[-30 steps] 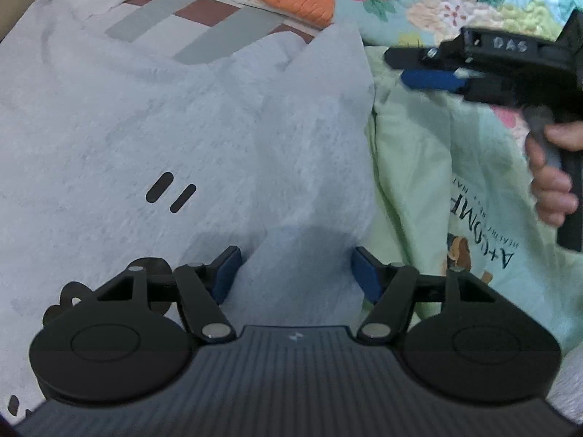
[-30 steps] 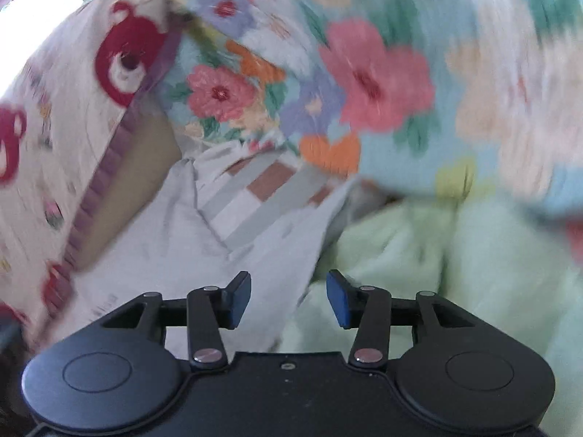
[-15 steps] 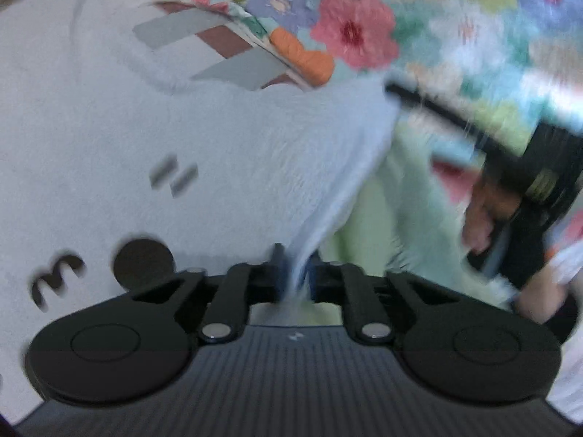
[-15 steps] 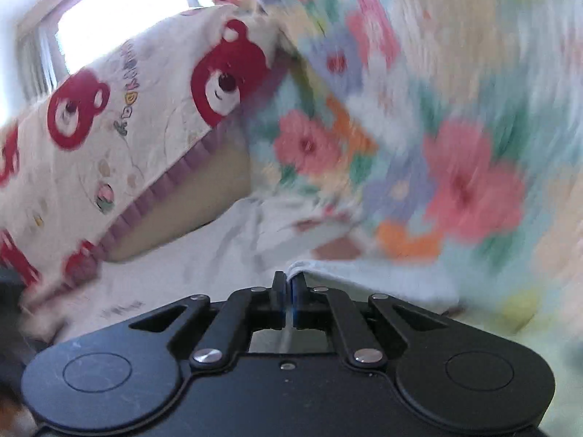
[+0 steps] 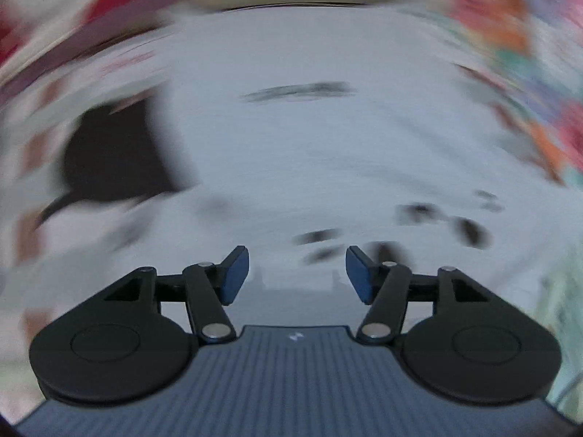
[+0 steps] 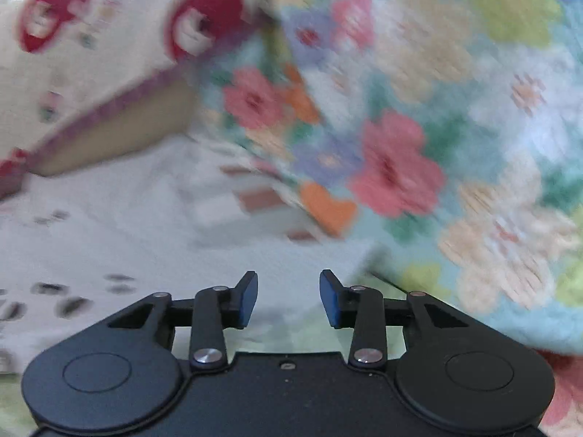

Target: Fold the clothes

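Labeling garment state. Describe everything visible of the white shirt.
The white shirt is soft, matte knit with dark printed marks and, in the right wrist view, grey and brown stripes. It lies spread flat, partly on the floral quilt. Motion blur hides finer detail. Nothing grips it: both hand-held grippers' jaws are opening, empty.

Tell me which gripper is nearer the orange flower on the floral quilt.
Right, as far as the blur allows. The right gripper has the orange flower just ahead, slightly right of its opening fingers. The left gripper hangs over the white T-shirt, quilt at the far edge.
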Motion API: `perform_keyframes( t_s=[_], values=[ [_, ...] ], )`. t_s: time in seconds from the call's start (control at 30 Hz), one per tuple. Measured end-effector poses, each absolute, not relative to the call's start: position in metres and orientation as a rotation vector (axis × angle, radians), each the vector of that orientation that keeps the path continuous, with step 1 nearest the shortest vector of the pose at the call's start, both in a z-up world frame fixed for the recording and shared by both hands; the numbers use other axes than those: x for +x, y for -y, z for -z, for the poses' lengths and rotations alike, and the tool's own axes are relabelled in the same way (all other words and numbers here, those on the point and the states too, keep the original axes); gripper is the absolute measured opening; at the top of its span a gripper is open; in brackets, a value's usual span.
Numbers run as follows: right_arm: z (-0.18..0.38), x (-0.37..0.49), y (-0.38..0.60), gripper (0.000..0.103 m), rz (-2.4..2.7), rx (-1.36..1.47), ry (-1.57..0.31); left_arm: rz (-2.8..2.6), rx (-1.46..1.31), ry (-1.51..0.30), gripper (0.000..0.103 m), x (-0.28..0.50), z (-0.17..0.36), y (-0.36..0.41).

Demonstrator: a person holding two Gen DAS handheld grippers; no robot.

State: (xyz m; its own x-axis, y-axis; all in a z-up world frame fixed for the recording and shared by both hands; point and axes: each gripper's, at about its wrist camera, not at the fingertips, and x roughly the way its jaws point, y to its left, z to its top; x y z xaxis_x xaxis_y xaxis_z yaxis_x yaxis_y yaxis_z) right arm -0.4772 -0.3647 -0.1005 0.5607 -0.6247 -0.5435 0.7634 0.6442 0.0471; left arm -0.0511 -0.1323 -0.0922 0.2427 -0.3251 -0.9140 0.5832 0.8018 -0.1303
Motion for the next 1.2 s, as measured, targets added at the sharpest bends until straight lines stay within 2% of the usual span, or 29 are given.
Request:
perform_keyframes(
  t_s=[0.2, 0.43, 0.53, 0.63, 0.73, 0.77, 0.83, 0.87, 1.03, 1.13, 1.2],
  values=[
    [0.093, -0.400, 0.352, 0.046, 0.341, 0.450, -0.561, 0.447, 0.164, -1.207, 0.059, -0.014, 0.109, 0.065],
    [0.098, -0.295, 0.343, 0.048, -0.022, 0.839, -0.675, 0.400, 0.100, -1.216, 0.059, 0.022, 0.130, 0.050],
    [0.095, -0.265, 0.317, 0.049, -0.074, 0.737, -0.772, 0.454, 0.092, -1.222, 0.061, 0.038, 0.139, 0.048],
    [0.098, -0.248, 0.297, 0.050, -0.121, 0.618, -0.884, 0.526, -0.054, -1.300, 0.063, 0.057, 0.158, 0.041],
    [0.106, -0.251, 0.292, 0.050, -0.140, 0.669, -0.945, 0.535, -0.132, -1.338, 0.063, 0.067, 0.177, 0.038],
    [0.109, -0.253, 0.290, 0.050, -0.145, 0.690, -0.964, 0.561, -0.147, -1.346, 0.057, 0.068, 0.182, 0.039],
    [0.114, -0.259, 0.292, 0.050, -0.163, 0.761, -0.973, 0.652, -0.162, -1.332, 0.020, 0.066, 0.183, 0.044],
    [0.116, -0.265, 0.295, 0.050, -0.178, 0.817, -0.956, 0.686, -0.147, -1.305, 0.008, 0.062, 0.179, 0.048],
    [0.117, -0.282, 0.299, 0.050, -0.168, 0.910, -0.907, 0.657, 0.050, -1.022, 0.008, 0.013, 0.114, 0.046],
    [0.121, -0.287, 0.299, 0.050, -0.175, 0.921, -0.925, 0.598, 0.045, -1.015, 0.008, -0.005, 0.105, 0.031],
    [0.128, -0.287, 0.298, 0.050, -0.194, 0.936, -0.945, 0.542, 0.039, -1.080, 0.008, 0.003, 0.118, 0.028]
  ],
)
